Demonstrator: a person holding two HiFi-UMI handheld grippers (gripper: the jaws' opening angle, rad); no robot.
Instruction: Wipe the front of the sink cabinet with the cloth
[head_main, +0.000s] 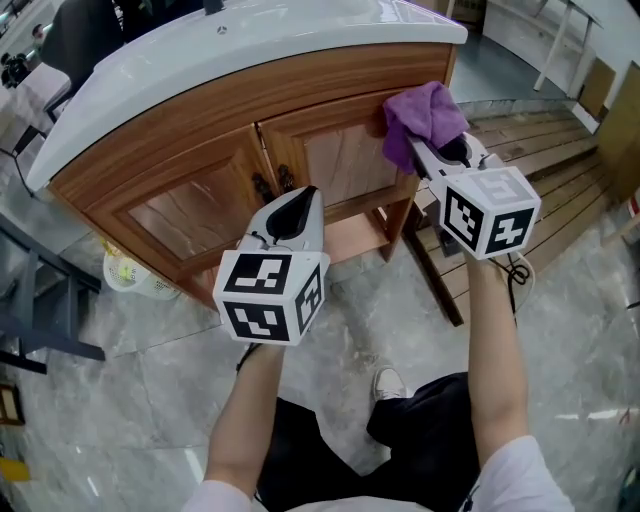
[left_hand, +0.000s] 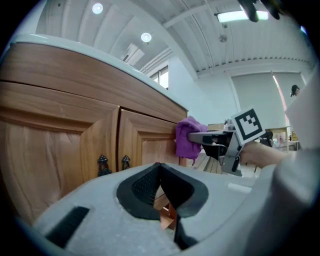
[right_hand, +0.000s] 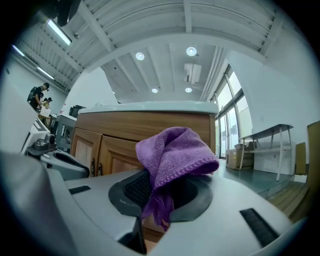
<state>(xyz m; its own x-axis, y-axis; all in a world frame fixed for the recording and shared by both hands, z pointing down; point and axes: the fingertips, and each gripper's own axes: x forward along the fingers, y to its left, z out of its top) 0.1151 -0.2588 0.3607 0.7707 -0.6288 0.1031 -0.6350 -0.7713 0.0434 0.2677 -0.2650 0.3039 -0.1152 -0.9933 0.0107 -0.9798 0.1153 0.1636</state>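
Observation:
The wooden sink cabinet (head_main: 215, 150) with two panelled doors stands under a white basin top (head_main: 250, 40). My right gripper (head_main: 425, 150) is shut on a purple cloth (head_main: 422, 115), which is pressed against the upper right corner of the right door. The cloth (right_hand: 172, 160) bunches out of the jaws in the right gripper view, and the cloth (left_hand: 186, 137) also shows against the door in the left gripper view. My left gripper (head_main: 298, 205) is shut and empty, held in front of the two dark door handles (head_main: 272, 183).
A white basket (head_main: 135, 275) sits on the marble floor at the cabinet's left foot. Wooden pallets (head_main: 530, 190) lie on the floor to the right. A dark metal frame (head_main: 40, 300) stands at the left edge. The person's shoe (head_main: 388, 383) is below.

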